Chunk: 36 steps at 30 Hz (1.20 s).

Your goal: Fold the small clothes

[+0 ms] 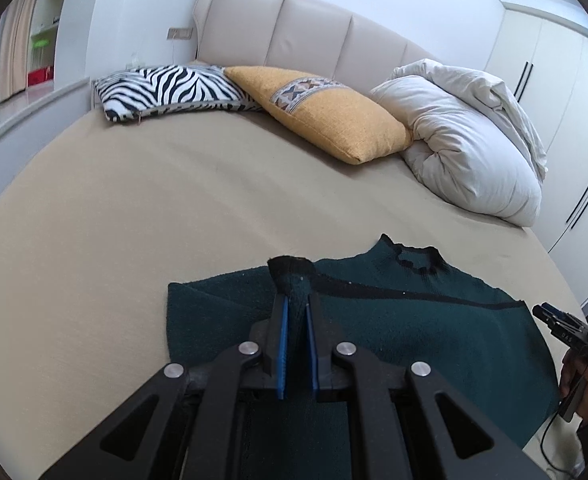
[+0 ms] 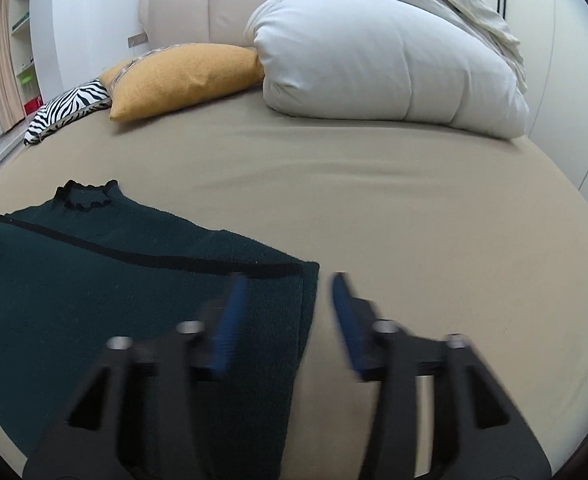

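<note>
Left tongs (image 1: pixel 297 300) pinch the dark green knitted sweater's (image 1: pixel 413 332) black cuff to fold it inward; right tongs (image 2: pixel 290 284) hover spread over its edge on the beige bed (image 2: pixel 413 200).

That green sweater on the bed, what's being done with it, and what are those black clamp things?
A person holds a two-finger gripper in each hand to fold the dark green sweater, which lies on the tan bed. The left gripper is shut on the sweater's black cuff, lifting that sleeve above the body. The right gripper is open, hovering by the sweater's right edge. Pillows and a duvet sit by the headboard.
</note>
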Motion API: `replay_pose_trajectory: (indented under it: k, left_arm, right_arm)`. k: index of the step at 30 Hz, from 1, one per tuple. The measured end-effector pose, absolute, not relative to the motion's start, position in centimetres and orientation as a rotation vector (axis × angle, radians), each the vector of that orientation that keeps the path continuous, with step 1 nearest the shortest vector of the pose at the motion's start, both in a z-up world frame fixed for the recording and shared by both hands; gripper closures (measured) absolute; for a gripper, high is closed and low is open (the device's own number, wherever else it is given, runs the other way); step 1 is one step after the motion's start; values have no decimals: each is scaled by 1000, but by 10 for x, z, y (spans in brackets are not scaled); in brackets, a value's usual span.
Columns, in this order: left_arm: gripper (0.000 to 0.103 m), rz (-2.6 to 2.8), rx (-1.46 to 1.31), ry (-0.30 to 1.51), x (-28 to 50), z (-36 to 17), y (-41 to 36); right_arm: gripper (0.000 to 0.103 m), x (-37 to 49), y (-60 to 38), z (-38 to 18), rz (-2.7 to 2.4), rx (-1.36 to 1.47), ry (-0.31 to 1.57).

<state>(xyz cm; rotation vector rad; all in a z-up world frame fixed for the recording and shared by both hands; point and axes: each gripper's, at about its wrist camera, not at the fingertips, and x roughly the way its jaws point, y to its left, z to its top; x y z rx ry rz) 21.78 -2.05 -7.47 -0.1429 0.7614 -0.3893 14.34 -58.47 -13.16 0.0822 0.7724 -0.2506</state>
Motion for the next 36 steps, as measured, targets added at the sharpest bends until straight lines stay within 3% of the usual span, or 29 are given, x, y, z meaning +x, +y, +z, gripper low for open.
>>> replay_pose_trajectory:
  k: [9, 12, 14, 16, 22, 29, 36]
  left_arm:
    - [93, -403, 108, 564, 175, -65, -44]
    - [93, -414, 179, 521, 163, -64, -52]
    - [93, -417, 210, 502, 156, -65, -55]
    - [93, -421, 224, 497, 152, -67, -58]
    - [94, -405, 192, 490, 149, -68, -52]
    - [94, -370, 90, 439, 146, -46, -34]
    - [95, -285, -79, 531, 195, -37, -7]
  right_arm:
    - [56, 135, -585, -146, -207, 120, 845]
    - [72, 132, -586, -149, -208, 121, 848]
    - [88, 135, -588, -152, -204, 123, 858]
    - [96, 134, -587, -152, -201, 112, 860]
    - [98, 129, -580, -141, -213, 63, 810]
    - [99, 116, -541, -97, -286, -157, 611]
    - [99, 163, -540, -83, -293, -170, 599]
